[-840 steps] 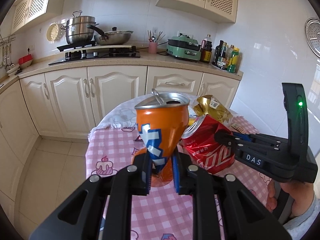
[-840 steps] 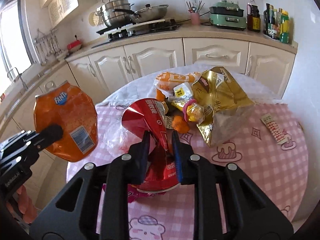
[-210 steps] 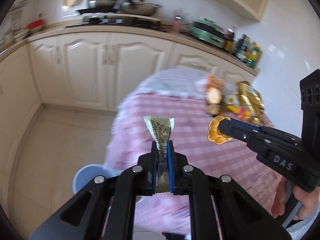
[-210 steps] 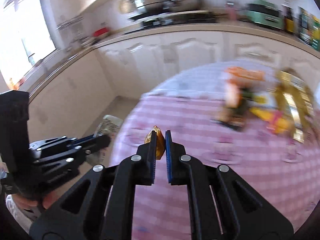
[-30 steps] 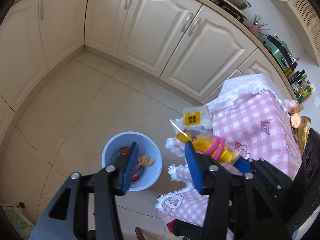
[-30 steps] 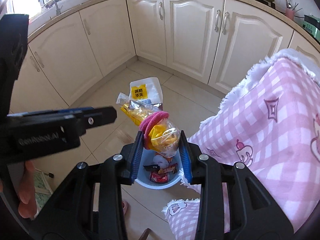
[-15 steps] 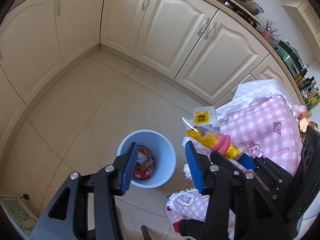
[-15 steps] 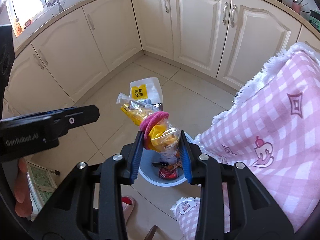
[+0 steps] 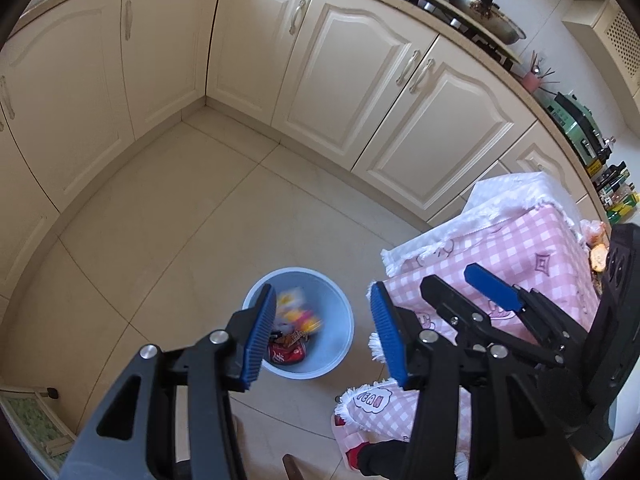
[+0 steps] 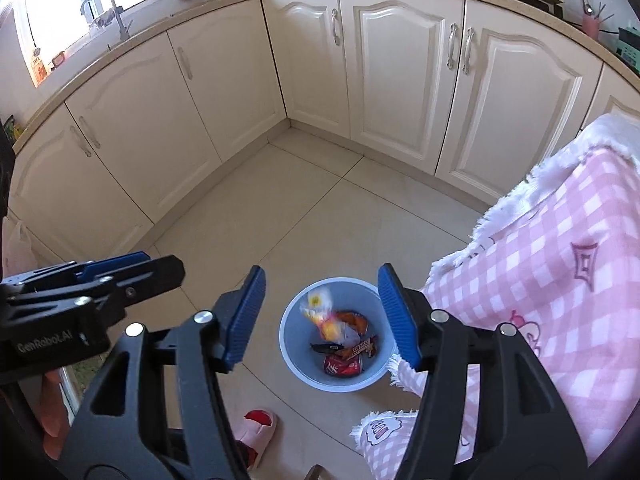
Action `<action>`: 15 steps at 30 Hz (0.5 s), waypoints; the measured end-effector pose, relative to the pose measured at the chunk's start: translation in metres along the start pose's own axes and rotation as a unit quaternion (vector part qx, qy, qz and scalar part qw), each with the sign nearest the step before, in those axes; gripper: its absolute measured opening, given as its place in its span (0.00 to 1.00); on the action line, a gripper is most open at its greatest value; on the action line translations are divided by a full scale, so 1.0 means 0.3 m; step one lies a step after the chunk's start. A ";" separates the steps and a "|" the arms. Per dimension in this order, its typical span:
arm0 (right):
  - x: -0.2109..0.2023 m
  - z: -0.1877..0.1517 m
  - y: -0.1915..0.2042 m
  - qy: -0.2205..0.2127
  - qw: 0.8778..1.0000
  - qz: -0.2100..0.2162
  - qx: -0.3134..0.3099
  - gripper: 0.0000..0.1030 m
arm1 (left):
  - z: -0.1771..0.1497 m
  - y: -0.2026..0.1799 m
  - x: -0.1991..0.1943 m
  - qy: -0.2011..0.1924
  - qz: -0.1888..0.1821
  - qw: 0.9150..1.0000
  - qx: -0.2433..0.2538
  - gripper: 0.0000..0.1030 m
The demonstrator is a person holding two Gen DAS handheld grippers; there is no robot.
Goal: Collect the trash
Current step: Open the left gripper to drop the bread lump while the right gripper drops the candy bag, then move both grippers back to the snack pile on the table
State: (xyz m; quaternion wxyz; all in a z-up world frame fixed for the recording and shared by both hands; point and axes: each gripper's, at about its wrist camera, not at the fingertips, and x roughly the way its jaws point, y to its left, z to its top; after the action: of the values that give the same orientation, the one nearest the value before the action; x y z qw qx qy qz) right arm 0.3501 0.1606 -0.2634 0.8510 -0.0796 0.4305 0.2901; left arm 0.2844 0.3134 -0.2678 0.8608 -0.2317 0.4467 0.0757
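A light blue trash bin point(image 10: 289, 346) stands on the tiled floor beside the table, also in the left wrist view as the bin point(image 9: 345, 320). A blurred clear snack bag point(image 10: 325, 316) with yellow and pink contents is dropping into it, past the bag point(image 9: 297, 313) in the left wrist view. A red can point(image 10: 344, 367) and wrappers lie at the bottom. My right gripper point(image 10: 322, 270) hangs above the bin, its jaws opening with nothing pressed between them. My left gripper point(image 9: 322, 292) is open and empty just left of it, also above the bin.
A table with a pink checked cloth point(image 10: 560, 280) and white fringe stands right of the bin. Cream cabinets point(image 10: 400, 80) line the far corner. A red and white slipper point(image 10: 256, 424) lies on the floor near the bin. A hand point(image 10: 52, 420) holds the left gripper.
The right gripper's jaws have spread and let go of the snack bag, which now falls into the bin. Both grippers have shifted a little, so the bin sits nearer the middle.
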 end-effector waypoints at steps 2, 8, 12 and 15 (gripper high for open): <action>-0.034 0.005 -0.001 -0.008 1.000 -0.002 0.000 0.57 | 0.005 -0.009 -0.035 -0.008 -0.004 1.000 0.001 0.47; -0.179 0.033 -0.016 -0.043 0.999 -0.005 0.003 0.57 | 0.014 -0.046 -0.147 -0.040 -0.005 0.999 0.011 0.47; -0.347 0.050 -0.037 -0.093 0.996 -0.008 0.006 0.59 | 0.022 -0.114 -0.265 -0.076 -0.012 0.997 0.021 0.47; -0.501 0.048 -0.075 -0.137 0.990 -0.021 0.006 0.62 | 0.029 -0.198 -0.353 -0.106 -0.019 0.993 0.039 0.54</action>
State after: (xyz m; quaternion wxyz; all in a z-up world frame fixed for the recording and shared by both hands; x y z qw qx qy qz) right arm 0.3033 0.0839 -0.1400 0.9085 -0.0427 0.3095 0.2775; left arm 0.2485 0.2732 -0.1587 0.9130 -0.1976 0.3509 0.0658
